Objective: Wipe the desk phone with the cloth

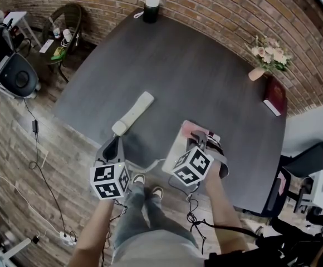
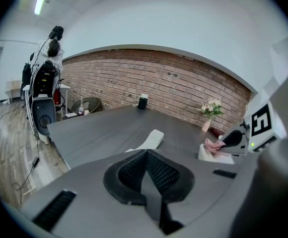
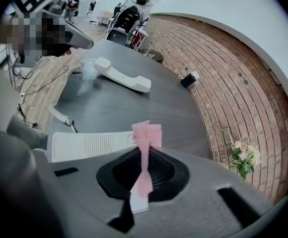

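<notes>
The white phone base (image 1: 175, 149) lies at the table's near edge, and its coiled cord (image 3: 59, 114) runs off that edge. The white handset (image 1: 133, 113) rests off the base, to its left on the dark table (image 1: 206, 77). My right gripper (image 1: 201, 139) hovers over the base, shut on a pink cloth (image 3: 146, 135) that sticks up from its jaws just above the base (image 3: 89, 144). My left gripper (image 1: 116, 141) is shut and empty, just short of the handset's near end (image 2: 153, 139). The left gripper view shows the cloth (image 2: 213, 144) on the base's far side.
At the table's far edge stands a black cylinder (image 1: 151, 9). A vase of flowers (image 1: 264, 57) and a red book (image 1: 275, 96) sit at the right edge. An office chair (image 1: 309, 160) is at the right, and equipment and cables (image 1: 16, 74) on the floor at the left.
</notes>
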Available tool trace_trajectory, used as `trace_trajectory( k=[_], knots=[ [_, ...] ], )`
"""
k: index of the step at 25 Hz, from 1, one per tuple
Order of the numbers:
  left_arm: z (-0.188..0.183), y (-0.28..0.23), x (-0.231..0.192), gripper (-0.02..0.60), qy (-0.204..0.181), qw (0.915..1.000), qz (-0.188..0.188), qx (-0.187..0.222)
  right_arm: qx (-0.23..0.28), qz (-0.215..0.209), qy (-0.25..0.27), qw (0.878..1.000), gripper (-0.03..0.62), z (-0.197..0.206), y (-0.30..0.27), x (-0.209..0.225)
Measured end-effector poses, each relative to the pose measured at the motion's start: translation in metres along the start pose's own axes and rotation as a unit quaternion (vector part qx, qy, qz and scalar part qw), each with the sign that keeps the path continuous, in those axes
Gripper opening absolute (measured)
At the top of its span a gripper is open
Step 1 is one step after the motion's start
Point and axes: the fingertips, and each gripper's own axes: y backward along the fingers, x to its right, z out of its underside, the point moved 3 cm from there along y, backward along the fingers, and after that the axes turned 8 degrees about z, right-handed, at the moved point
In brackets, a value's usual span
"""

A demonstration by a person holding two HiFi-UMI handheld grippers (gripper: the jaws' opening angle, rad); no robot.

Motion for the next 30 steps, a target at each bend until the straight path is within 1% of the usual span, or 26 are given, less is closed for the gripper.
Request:
trace_trajectory(
  k=[19,25,30],
  knots=[
    [0.003,0.010,0.002,0.005,-0.001,1.0000,-0.003,0.001,-0.008,-0.025,0.002,1.000,0.017,0.002,0.004,-0.015],
    [0.001,0.014,0.002,0.005,-0.001,1.0000,-0.001,0.006,-0.011,-0.040,-0.002,0.999,0.017,0.000,0.008,-0.023],
    [0.001,0.017,-0.001,0.005,-0.003,1.0000,-0.001,0.005,-0.013,-0.040,0.000,0.999,0.017,-0.001,0.010,-0.026]
  ],
)
